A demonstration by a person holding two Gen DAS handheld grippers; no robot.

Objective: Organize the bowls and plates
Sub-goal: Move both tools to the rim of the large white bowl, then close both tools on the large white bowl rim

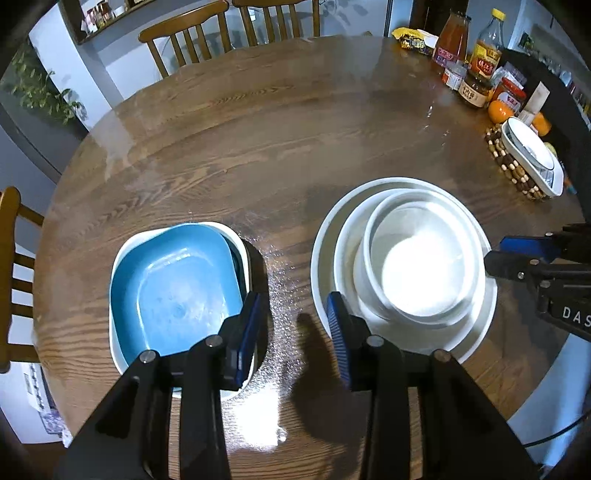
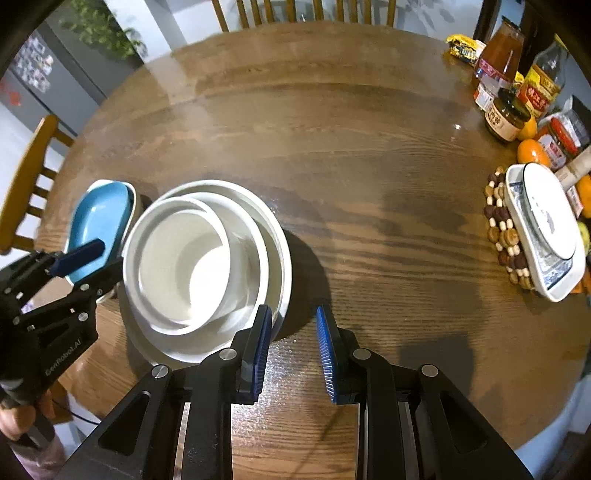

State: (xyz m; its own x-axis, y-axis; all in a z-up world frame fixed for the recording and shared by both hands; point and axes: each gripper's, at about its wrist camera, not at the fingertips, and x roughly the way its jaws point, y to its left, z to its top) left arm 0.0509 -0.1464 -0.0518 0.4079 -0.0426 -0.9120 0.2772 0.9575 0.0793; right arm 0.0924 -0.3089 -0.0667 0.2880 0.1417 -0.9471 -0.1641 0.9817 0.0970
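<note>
On the round wooden table a blue rectangular dish lies nested in a white rectangular dish. To its right, white round bowls are stacked on a wide white plate. My left gripper hovers over the bare wood between the two stacks, open and holding nothing. My right gripper is open above the table, just right of the white stack, also holding nothing. Each gripper shows in the other's view: the right gripper beside the plate's rim, the left gripper over the blue dish.
A white rectangular dish rests on a beaded trivet at the right edge. Behind it stand sauce bottles, jars and oranges. Wooden chairs ring the table. A hand grips the left tool's handle.
</note>
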